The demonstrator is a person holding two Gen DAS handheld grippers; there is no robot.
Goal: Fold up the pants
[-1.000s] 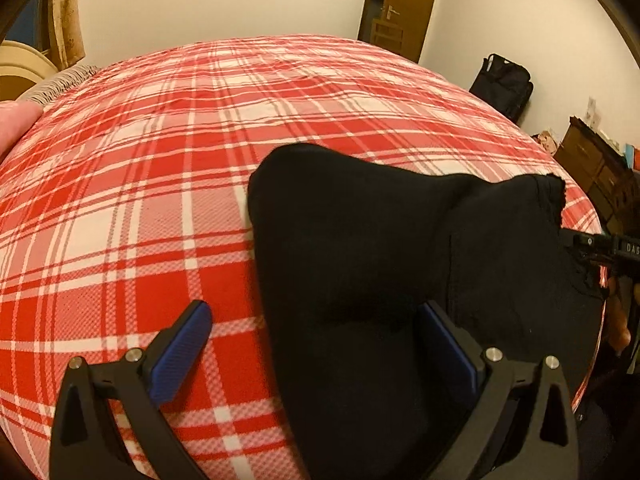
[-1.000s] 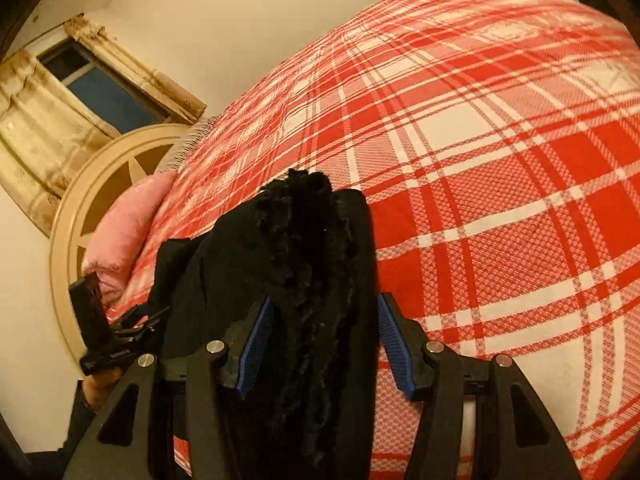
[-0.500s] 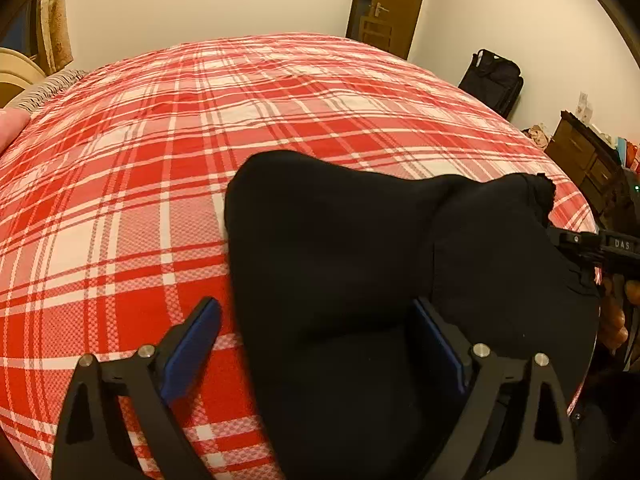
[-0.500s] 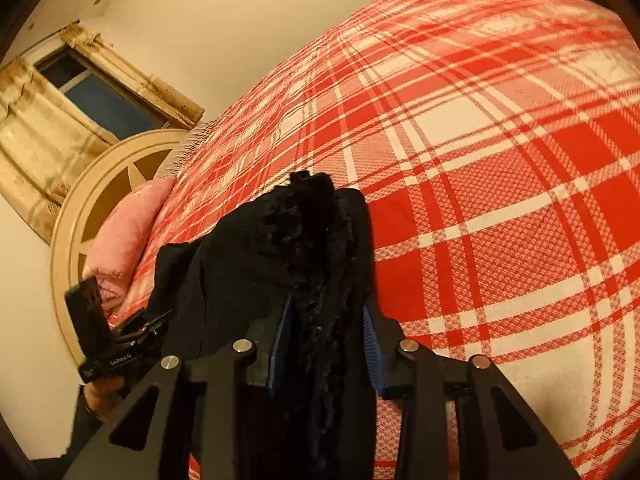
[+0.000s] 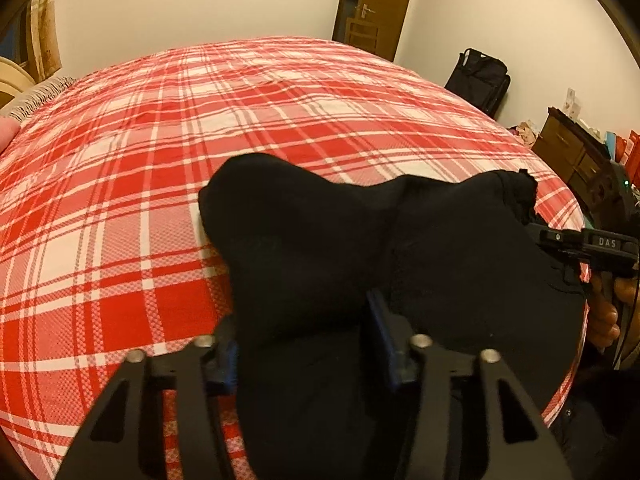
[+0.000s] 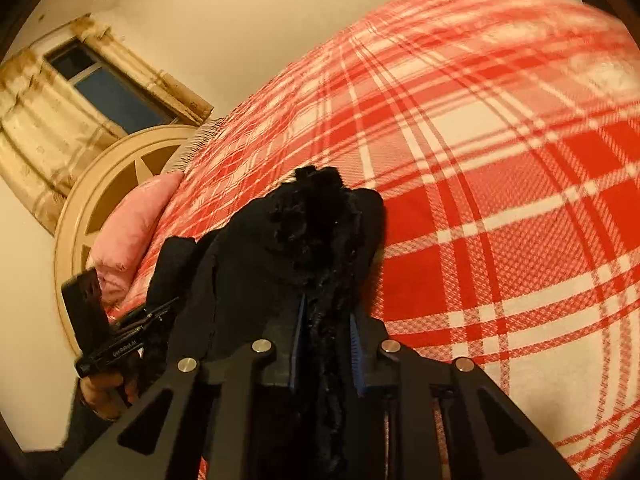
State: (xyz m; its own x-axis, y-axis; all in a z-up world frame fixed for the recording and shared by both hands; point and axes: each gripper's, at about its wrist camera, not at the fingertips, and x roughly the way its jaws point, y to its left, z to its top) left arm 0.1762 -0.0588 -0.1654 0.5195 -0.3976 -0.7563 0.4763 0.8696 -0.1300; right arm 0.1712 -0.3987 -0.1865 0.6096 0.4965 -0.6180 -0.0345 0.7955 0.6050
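Note:
The black pants (image 5: 360, 248) lie bunched at the near edge of a bed with a red and white plaid cover (image 5: 200, 128). My left gripper (image 5: 304, 344) is shut on a thick fold of the pants at their left end. My right gripper (image 6: 326, 340) is shut on the frayed hem end of the pants (image 6: 316, 216). The right gripper also shows at the right of the left wrist view (image 5: 576, 244), and the left gripper at the left of the right wrist view (image 6: 116, 344). The cloth hangs between the two grippers.
A pink pillow (image 6: 136, 224) and a round cream headboard (image 6: 92, 184) are at the head of the bed. A black bag (image 5: 480, 80), a wooden door (image 5: 376, 8) and a dark dresser (image 5: 572, 148) stand along the far wall.
Both grippers have closed from open onto the pants. The left one now pinches the left fold, the right one the frayed hem. The cloth has bunched up between them.

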